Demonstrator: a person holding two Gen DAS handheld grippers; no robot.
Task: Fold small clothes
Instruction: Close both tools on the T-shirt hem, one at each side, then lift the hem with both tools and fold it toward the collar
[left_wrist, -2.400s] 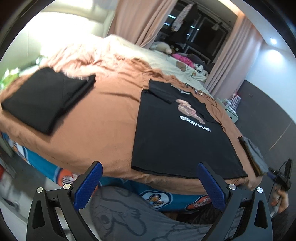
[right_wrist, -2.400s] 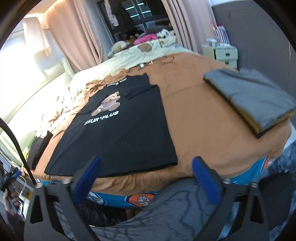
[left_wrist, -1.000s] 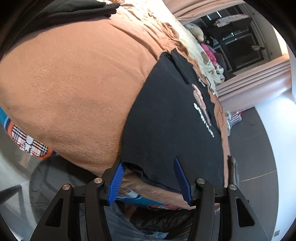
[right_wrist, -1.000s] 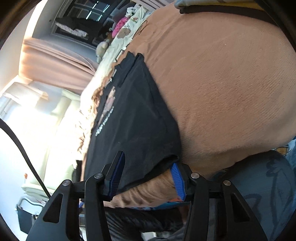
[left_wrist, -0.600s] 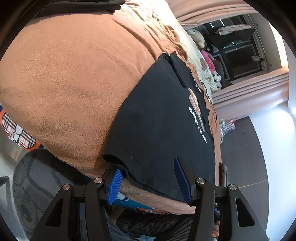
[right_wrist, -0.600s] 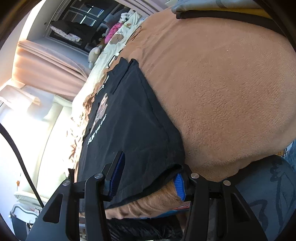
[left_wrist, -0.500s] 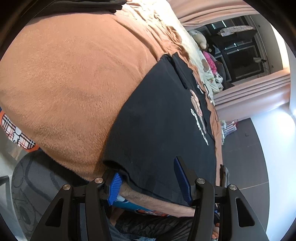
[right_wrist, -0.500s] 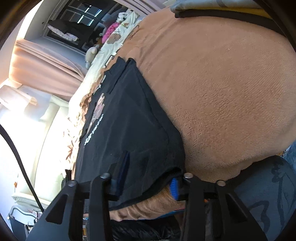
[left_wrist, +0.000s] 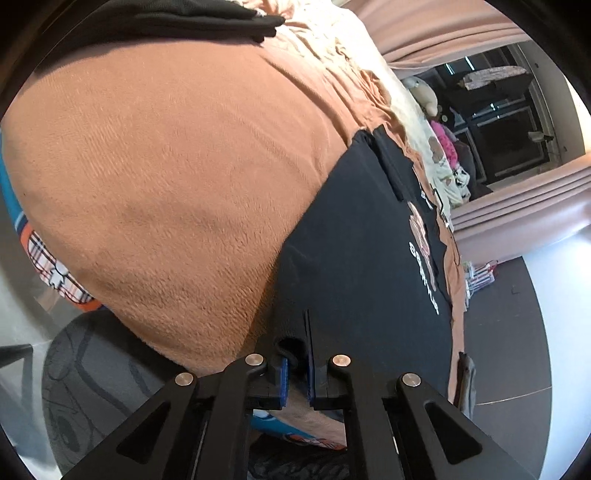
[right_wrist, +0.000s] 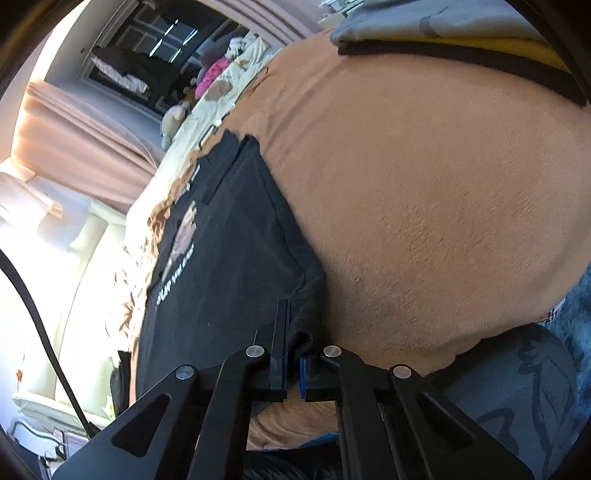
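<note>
Shirt: a black cotton T-shirt with a brown figure print and white lettering (left_wrist: 362, 236) lies spread on the bed, collar end away from me, hem at the near edge.

Look of it: mostly smooth and flat; both sleeves look turned in over the body, so it reads as a long rectangle. At each near corner the hem is bunched into a small roll where it is pinched.

Left tongs (left_wrist: 295, 363): drawn in almost fully, blue pads nipping the near-left hem corner of the shirt, with cloth puckered between them.

Right tongs (right_wrist: 292, 354): likewise nearly together, gripping the near-right hem corner (right_wrist: 303, 310), the fabric rucked up over the pads.

Bed cover: a tan fleece blanket (left_wrist: 166, 177) under the shirt, curving off the mattress edge just below both grips.

Risk, grip: each hold looks shallow, only on the hem roll, so one corner could slip out on lifting and the fold would land crooked.

Risk, blanket: the fleece sits right under the pads, so I'd guess a pinch of it could rise with the shirt.

Risk, sleeves: lifting unevenly or fast might flip the tucked sleeves back out.

Neighbours: a folded black garment (left_wrist: 166, 18) far left; a stack of folded grey, yellow and black clothes (right_wrist: 461, 33) far right, both well apart from the shirt.
</note>
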